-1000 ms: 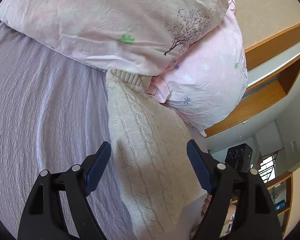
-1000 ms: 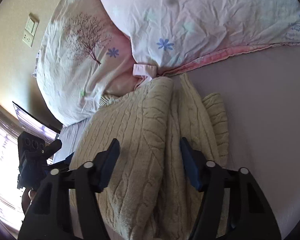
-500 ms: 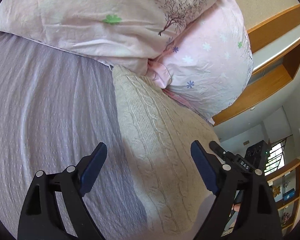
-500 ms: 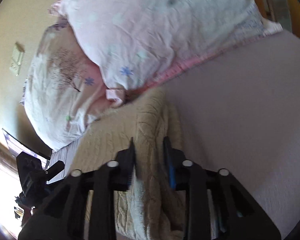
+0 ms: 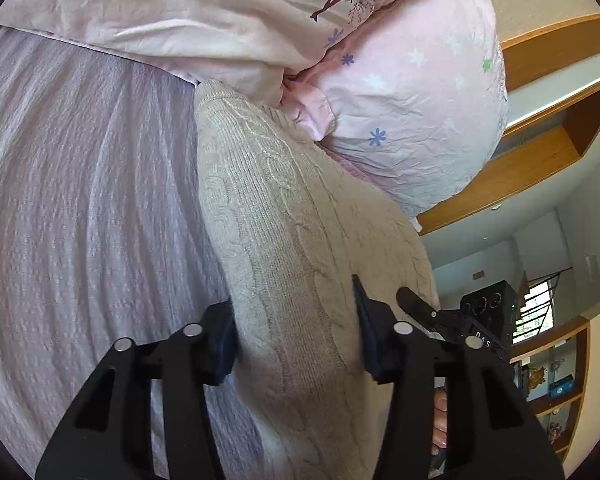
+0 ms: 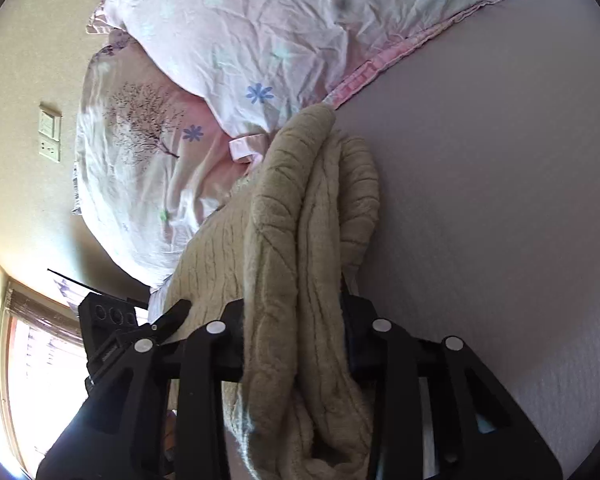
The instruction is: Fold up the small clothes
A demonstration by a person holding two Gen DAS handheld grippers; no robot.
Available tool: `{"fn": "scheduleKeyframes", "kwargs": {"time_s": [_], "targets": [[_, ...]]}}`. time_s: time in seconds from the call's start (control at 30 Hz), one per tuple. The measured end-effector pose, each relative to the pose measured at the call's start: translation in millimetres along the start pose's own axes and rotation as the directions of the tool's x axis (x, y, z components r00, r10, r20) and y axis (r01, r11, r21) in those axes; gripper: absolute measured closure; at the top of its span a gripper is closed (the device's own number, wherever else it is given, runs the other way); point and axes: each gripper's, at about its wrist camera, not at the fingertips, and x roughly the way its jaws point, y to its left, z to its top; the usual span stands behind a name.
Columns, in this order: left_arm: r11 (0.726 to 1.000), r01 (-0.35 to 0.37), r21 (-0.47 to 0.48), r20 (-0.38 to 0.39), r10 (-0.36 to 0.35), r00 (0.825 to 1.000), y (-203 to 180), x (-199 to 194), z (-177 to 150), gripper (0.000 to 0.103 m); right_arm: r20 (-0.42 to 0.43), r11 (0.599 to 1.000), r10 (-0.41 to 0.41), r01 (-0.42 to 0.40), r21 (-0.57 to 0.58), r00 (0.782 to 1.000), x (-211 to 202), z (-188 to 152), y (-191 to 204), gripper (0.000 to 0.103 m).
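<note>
A cream cable-knit sweater point(image 5: 284, 220) lies on the lavender bedspread point(image 5: 84, 208), its far end touching the pillows. My left gripper point(image 5: 296, 336) straddles its near edge, the jaws closed in against a thick fold of knit. In the right wrist view the sweater point(image 6: 300, 216) is bunched into folds. My right gripper point(image 6: 296, 340) is shut on that bunched edge, and cloth hangs over the jaws. The other gripper point(image 6: 132, 328) shows at lower left there.
Two pink floral pillows point(image 5: 400, 92) lie stacked at the head of the bed and show in the right wrist view too point(image 6: 260, 28). A wooden shelf point(image 5: 540, 152) runs along the wall at right. A wall switch point(image 6: 50, 132) and a bright window point(image 6: 40, 360) are at left.
My left gripper went from wide open to closed in on the sweater's edge. My right gripper shut on the bunched knit and has lifted it.
</note>
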Motion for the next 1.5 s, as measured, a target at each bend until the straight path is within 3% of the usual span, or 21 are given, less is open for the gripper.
{"fn": "scheduleKeyframes", "kwargs": {"time_s": [0.13,0.2,0.27,0.37,0.43,0.53,0.6,0.67,0.73,0.8,0.87,0.9,0.93,0.97,1.0,1.07,1.1,1.17,1.33,1.4,1.5], "targets": [[0.99,-0.051,0.128,0.045,0.046,0.998,2,-51,-10,0.061,-0.098,0.995,0.071,-0.078,-0.068,0.993,23,-23,30,0.073],[0.973,-0.124,0.193,0.064,0.114,0.991,9,-72,-15,0.057,-0.149,0.983,-0.027,-0.001,-0.186,0.989,41,-39,52,0.066],[0.961,-0.178,0.213,0.058,0.169,0.984,17,-83,-20,0.053,-0.101,0.963,-0.13,0.101,-0.25,0.986,39,-43,66,0.04],[0.935,-0.238,0.262,0.159,0.201,0.967,12,-111,-32,0.05,0.066,0.976,-0.088,0.099,-0.195,0.994,11,-26,70,0.035],[0.913,-0.269,0.306,0.223,0.206,0.953,-3,-126,-41,0.04,0.092,0.976,-0.103,0.118,-0.18,0.99,11,-13,73,0.042],[0.906,-0.241,0.347,0.234,0.165,0.958,-22,-129,-53,0.037,0.012,0.971,-0.148,0.148,-0.188,0.989,41,0,80,0.06],[0.892,-0.232,0.389,0.227,0.151,0.962,-34,-121,-62,0.037,-0.014,0.961,-0.18,0.173,-0.215,0.984,57,0,83,0.084],[0.86,-0.262,0.438,0.221,0.18,0.959,-42,-107,-73,0.037,0.036,0.958,-0.229,0.232,-0.168,0.973,59,1,74,0.085],[0.839,-0.302,0.452,0.19,0.24,0.952,-41,-90,-79,0.037,0.038,0.974,-0.211,0.213,-0.079,0.977,54,2,57,0.085],[0.834,-0.321,0.448,0.182,0.267,0.946,-37,-84,-85,0.037,0.038,0.974,-0.196,0.199,-0.105,0.98,47,-4,59,0.081],[0.843,-0.319,0.433,0.198,0.257,0.946,-34,-91,-87,0.037,0.075,0.971,-0.182,0.191,-0.147,0.981,25,-17,64,0.063],[0.857,-0.312,0.41,0.208,0.246,0.947,-32,-98,-87,0.037,0.09,0.968,-0.166,0.18,-0.177,0.982,12,-24,69,0.049],[0.866,-0.317,0.385,0.22,0.248,0.943,-28,-106,-88,0.035,0.112,0.964,-0.149,0.169,-0.207,0.983,-3,-34,74,0.012],[0.869,-0.336,0.363,0.236,0.263,0.936,-25,-113,-91,0.027,0.142,0.956,-0.126,0.158,-0.246,0.982,-19,-45,78,0.002],[0.866,-0.365,0.343,0.257,0.287,0.923,-21,-121,-96,0.016,0.161,0.942,-0.117,0.161,-0.294,0.98,-34,-56,80,0.002],[0.835,-0.473,0.283,0.31,0.387,0.868,-15,-130,-107,0.001,0.18,0.888,-0.219,0.272,-0.371,0.959,-45,-81,89,0.002],[0.822,-0.505,0.263,0.321,0.419,0.849,-12,-132,-111,0.001,0.188,0.852,-0.28,0.334,-0.403,0.941,-47,-93,91,0.002],[0.817,-0.515,0.26,0.273,0.45,0.85,-6,-127,-118,0.001,0.185,0.795,-0.362,0.406,-0.45,0.914,-43,-116,90,0.002],[0.802,-0.529,0.276,0.18,0.498,0.848,2,-105,-130,0.001,0.101,0.755,-0.428,0.417,-0.506,0.898,-12,-157,86,0.002],[0.786,-0.549,0.283,0.169,0.523,0.835,2,-96,-134,0.001,0.092,0.734,-0.456,0.433,-0.523,0.885,1,-163,88,0.002],[0.735,-0.599,0.318,0.191,0.569,0.8,-2,-85,-137,0.001,0.101,0.703,-0.499,0.47,-0.533,0.861,10,-171,92,0.002]]}}
